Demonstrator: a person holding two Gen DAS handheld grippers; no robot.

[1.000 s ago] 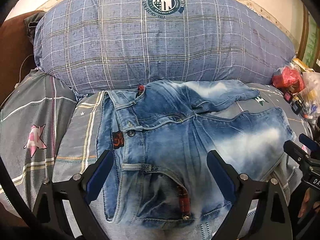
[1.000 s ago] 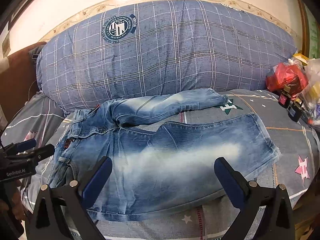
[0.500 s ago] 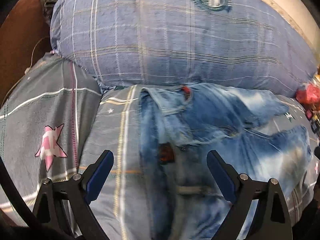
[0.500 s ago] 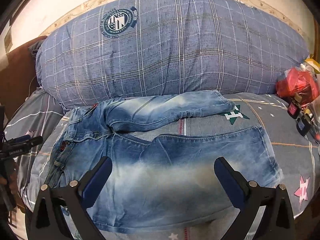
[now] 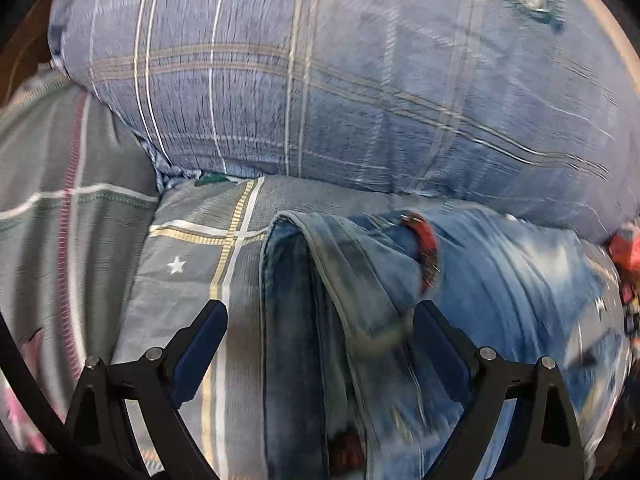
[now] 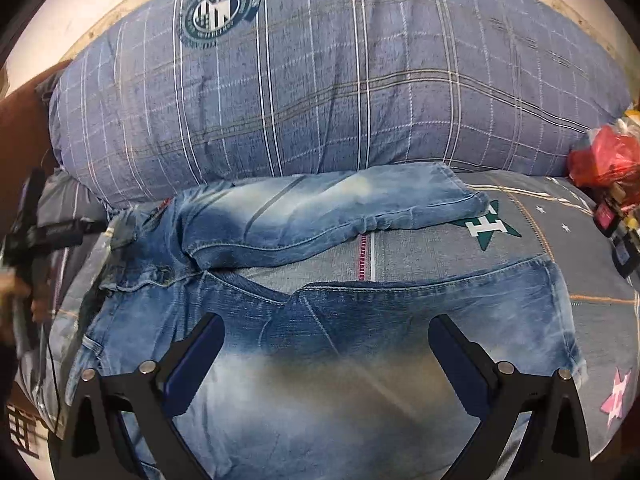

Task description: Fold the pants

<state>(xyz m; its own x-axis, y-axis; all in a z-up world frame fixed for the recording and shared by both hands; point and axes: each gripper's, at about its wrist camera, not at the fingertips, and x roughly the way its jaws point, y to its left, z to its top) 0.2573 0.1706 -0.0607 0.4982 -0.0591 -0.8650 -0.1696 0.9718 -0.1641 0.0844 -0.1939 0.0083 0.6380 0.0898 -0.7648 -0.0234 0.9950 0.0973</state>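
Observation:
Faded blue jeans [image 6: 320,360] lie spread on the bed, waistband to the left and both legs running right, the far leg [image 6: 328,212] against the pillow. My right gripper [image 6: 326,344] is open and empty over the near leg. In the blurred left wrist view my left gripper [image 5: 320,332] is open, its jaws either side of the far end of the waistband [image 5: 308,280]; a red inner label [image 5: 424,248] shows there. The left gripper [image 6: 36,232] also shows at the left edge of the right wrist view.
A big blue plaid pillow [image 6: 340,80] lies along the back against the wall. The grey patterned bedsheet [image 6: 520,240] covers the bed. A red bag and small items [image 6: 604,160] sit at the right edge. Brown headboard [image 6: 20,112] at left.
My left gripper has moved left and forward, closer to the far end of the waistband. My right gripper has moved in closer over the near leg. Both stay open.

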